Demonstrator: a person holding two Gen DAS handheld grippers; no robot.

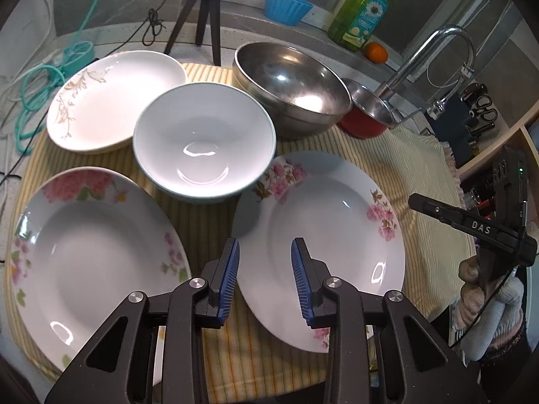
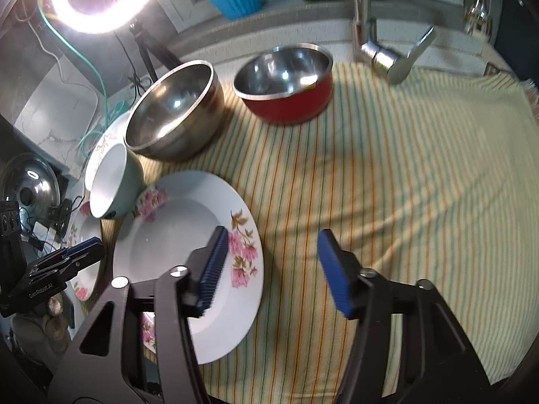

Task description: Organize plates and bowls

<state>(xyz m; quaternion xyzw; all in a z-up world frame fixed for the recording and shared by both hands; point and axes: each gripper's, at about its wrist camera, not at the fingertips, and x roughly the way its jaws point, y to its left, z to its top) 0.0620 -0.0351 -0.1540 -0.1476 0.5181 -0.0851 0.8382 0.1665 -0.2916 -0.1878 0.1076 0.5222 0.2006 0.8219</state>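
Hovering left tool (image 1: pixel 265 269): its two blue pads are apart with nothing pinched. The left edge of the pink flower plate (image 1: pixel 323 235) sits in the gap, but the pads do not press on it.
Right tool (image 2: pixel 269 269): open wide. Its left pad is over the right rim of the same pink flower plate (image 2: pixel 188 256). Its right pad is over the striped cloth (image 2: pixel 404 168). It holds nothing.
Hand: a gloved hand (image 1: pixel 485 296) holds the right tool's handle at 4 o'clock in the left view.
Second flower plate (image 1: pixel 84 252): lies at 9 o'clock from the left tool, just beside the first plate.
White bowl (image 1: pixel 203 141): stands upright at 12 o'clock from the left tool, between the two flower plates and touching the first plate's rim.
Leaf plate (image 1: pixel 111 101): at 11 o'clock, behind the white bowl.
Steel bowl (image 1: pixel 293 84): at 1 o'clock, behind the white bowl.
Red bowl (image 2: pixel 286 84): at 12 o'clock from the right tool, just beside the steel bowl, near the tap (image 2: pixel 370 40).
Surface: the cloth covers it under all the dishes.
Far back: green soap bottle (image 1: pixel 362 13), blue cup (image 1: pixel 286 5) and an orange (image 1: pixel 376 52).
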